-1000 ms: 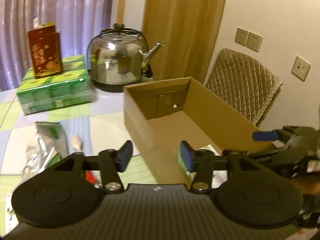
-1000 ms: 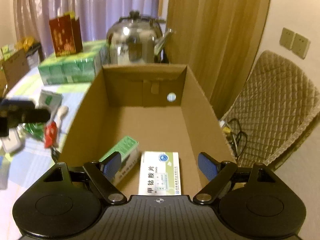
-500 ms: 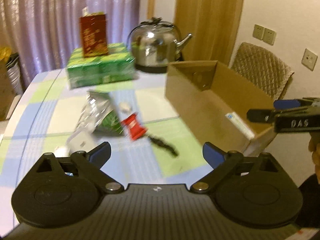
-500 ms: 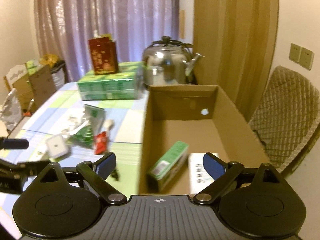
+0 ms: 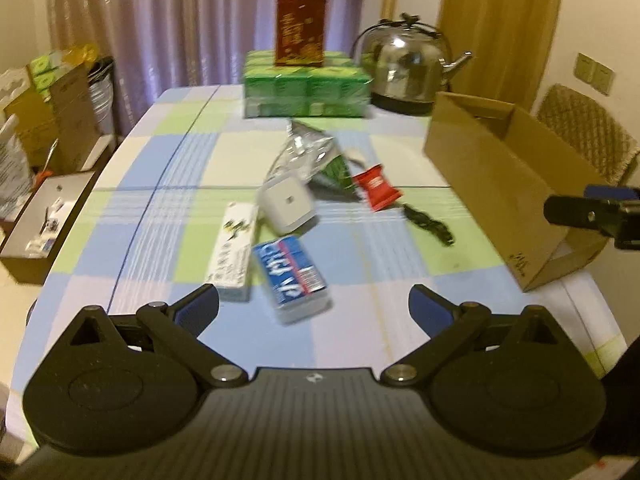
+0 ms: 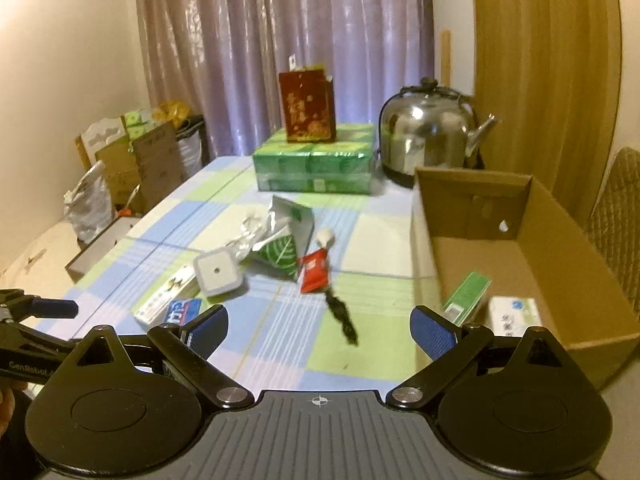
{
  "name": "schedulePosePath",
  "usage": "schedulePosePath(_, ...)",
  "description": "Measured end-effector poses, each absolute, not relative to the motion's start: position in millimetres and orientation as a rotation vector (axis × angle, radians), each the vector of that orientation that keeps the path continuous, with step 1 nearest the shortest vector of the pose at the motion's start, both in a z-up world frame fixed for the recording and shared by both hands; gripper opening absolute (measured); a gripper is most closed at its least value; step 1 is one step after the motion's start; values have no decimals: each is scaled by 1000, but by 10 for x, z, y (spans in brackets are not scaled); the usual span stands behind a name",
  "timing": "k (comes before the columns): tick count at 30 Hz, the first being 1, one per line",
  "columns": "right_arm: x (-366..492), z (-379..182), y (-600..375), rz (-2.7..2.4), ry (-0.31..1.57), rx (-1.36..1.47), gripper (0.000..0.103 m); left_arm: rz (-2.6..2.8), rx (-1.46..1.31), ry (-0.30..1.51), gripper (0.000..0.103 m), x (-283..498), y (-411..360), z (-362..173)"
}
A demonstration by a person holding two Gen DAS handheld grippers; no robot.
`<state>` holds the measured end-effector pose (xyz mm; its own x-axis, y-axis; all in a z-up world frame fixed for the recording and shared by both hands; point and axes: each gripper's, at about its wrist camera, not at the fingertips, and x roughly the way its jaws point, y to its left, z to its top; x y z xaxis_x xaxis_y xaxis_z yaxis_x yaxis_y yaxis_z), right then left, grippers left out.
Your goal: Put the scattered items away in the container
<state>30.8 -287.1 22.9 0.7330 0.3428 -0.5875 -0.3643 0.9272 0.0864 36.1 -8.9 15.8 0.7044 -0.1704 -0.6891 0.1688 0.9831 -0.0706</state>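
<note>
A cardboard box [image 5: 500, 176] [image 6: 532, 248] stands at the table's right side; a green box [image 6: 468, 294] and a white medicine box [image 6: 512, 316] lie inside it. Scattered on the checked cloth are a blue tissue pack [image 5: 290, 270], a long white box [image 5: 234, 248], a white square gadget [image 5: 286, 204] [image 6: 218, 272], a silver-green foil bag [image 5: 308, 156] [image 6: 286, 240], a red packet [image 5: 376, 186] [image 6: 314, 272] and a black hair tie [image 5: 428, 224] [image 6: 340, 316]. My left gripper [image 5: 314, 310] hovers open near the tissue pack. My right gripper [image 6: 320, 326] is open and empty.
At the far end stand a green carton pack [image 5: 306, 88] with a red box [image 5: 300, 28] on top and a steel kettle [image 5: 408, 68]. A quilted chair [image 5: 588, 136] is behind the cardboard box. Boxes and bags [image 6: 132, 160] sit on the floor left of the table.
Both grippers have pulled back from the cardboard box and swung left toward the scattered items. The left gripper opened wide. The green box now lies inside the cardboard box.
</note>
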Motion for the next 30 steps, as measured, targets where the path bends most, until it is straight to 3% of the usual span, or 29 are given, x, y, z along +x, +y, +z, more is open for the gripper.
schedulePosePath(12,460,-189,-2781,379,743,-53,95,-177,-38,807,97,431,-66,-189)
schedulePosePath(23,742,-426,-2631,393,771,-110,94,-185,-66,823,83,704,-90,-420)
schedulePosePath(26,844,-483,-2598,394,779,-125,82,-185,-58,829,79,802,-136,-484)
schedulePosePath(30,988,-564,-2570,391,797,-140,76,-180,-47,833,79,937,-193,-565)
